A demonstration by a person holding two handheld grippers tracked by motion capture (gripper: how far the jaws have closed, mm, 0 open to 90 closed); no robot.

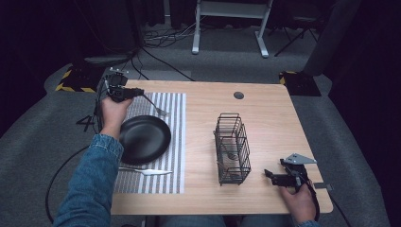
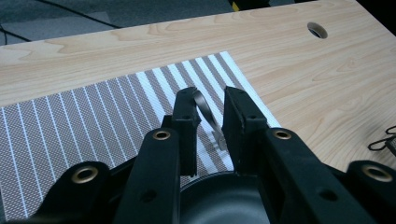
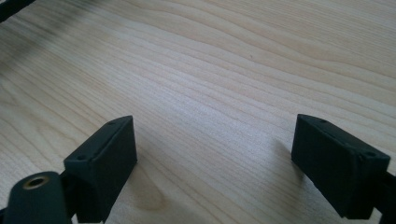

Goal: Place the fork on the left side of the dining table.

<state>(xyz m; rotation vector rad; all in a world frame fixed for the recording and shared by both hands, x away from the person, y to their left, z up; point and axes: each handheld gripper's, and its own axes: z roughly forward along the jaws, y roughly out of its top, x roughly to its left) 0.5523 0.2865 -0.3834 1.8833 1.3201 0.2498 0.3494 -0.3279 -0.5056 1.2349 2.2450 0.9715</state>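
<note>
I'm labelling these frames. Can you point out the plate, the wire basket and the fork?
plate (image 1: 144,138): high view, centre of its black well.
wire basket (image 1: 232,147): high view, its near side wall.
fork (image 2: 205,113): left gripper view, handle between the left tongs (image 2: 208,100).

Left tool (image 2: 206,109) seemingly clamped; right tool (image 3: 215,163) agape.

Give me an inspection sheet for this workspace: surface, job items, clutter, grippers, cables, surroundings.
Surface: wooden table, striped placemat at left.
Job's things: black plate on placemat; fork held beyond it; utensil near the plate; wire basket upright at centre, holding another utensil.
Clutter: nothing seen.
Grippers: left gripper shut on fork; right gripper open over bare wood.
Cables: on the floor beyond the table.
Surroundings: grey carpet, white desk legs.
</note>
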